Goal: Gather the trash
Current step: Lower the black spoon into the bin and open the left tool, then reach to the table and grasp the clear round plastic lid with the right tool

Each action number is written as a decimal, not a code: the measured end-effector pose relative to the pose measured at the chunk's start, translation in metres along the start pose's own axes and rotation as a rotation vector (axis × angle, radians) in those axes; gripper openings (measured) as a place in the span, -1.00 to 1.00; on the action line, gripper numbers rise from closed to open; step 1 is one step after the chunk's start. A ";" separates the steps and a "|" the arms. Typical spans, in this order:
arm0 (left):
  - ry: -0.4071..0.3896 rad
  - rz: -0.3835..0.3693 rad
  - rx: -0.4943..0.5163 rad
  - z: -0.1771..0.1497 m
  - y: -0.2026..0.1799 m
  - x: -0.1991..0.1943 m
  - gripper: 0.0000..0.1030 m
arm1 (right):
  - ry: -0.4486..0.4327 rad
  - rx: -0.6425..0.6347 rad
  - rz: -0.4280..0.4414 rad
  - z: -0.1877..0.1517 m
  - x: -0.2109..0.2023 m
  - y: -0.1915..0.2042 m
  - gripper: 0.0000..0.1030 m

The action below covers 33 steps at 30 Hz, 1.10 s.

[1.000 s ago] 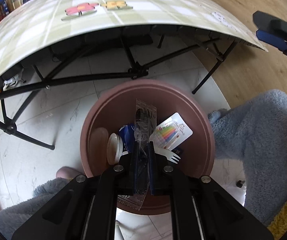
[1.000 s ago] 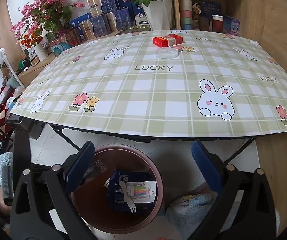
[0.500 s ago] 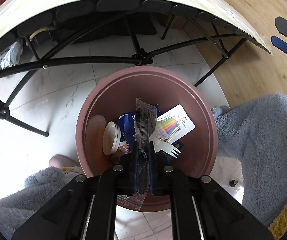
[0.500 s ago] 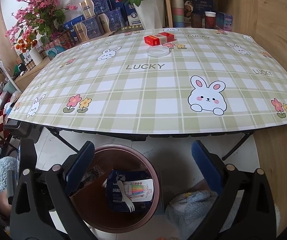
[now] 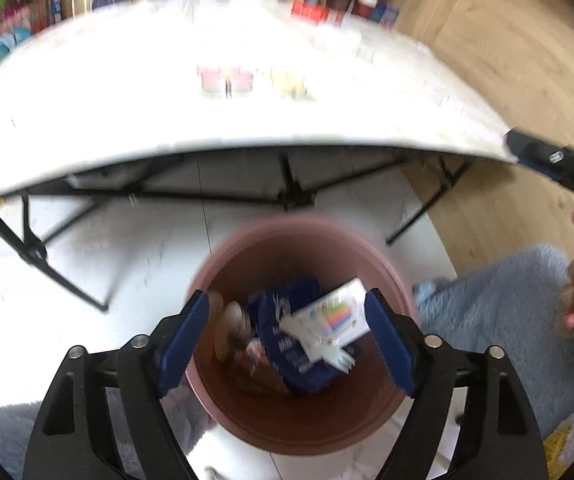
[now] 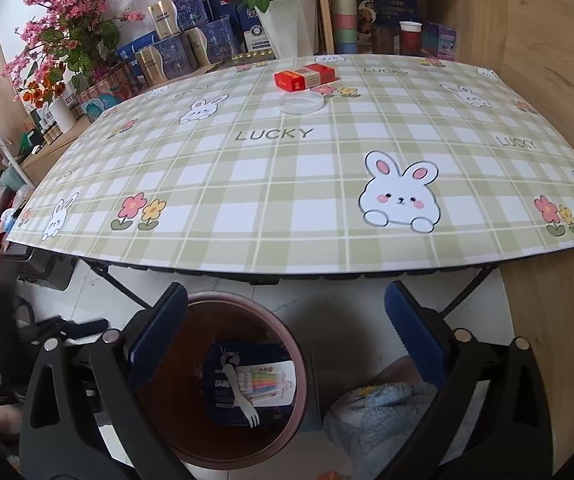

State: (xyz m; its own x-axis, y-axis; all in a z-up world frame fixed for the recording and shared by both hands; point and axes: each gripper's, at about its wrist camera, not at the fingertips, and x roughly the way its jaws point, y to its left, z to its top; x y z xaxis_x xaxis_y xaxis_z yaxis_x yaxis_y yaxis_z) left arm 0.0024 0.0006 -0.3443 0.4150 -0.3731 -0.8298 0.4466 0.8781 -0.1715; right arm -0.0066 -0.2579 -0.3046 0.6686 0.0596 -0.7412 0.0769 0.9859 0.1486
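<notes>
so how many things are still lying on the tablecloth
2: a red box near the table's far edge, and a clear round lid just in front of it. The tablecloth's right edge runs out of frame, so something there may be hidden.

Round pink-brown trash bin [image 5: 247, 420] standing upright on the pale floor, open-topped, below the table edge. Inside, a dark blue packet [image 5: 287, 344] lying flat near centre; a white card with rainbow stripes [image 5: 335, 320] tilted across it toward 2 o'clock; a white plastic fork [image 6: 247, 404] on top, tines toward 5 o'clock.
</notes>
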 end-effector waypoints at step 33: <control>-0.396 0.089 0.132 0.221 0.015 -0.052 0.87 | 0.013 -0.086 -0.039 0.113 0.075 -0.038 0.89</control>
State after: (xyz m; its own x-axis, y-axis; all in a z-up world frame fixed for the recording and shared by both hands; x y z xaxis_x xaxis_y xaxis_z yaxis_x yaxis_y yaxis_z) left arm 0.1631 -0.0329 -0.1864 0.7176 -0.4065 -0.5654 0.4821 0.8759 -0.0179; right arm 0.1243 -0.3088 -0.2922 0.6565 0.0226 -0.7540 0.0381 0.9973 0.0631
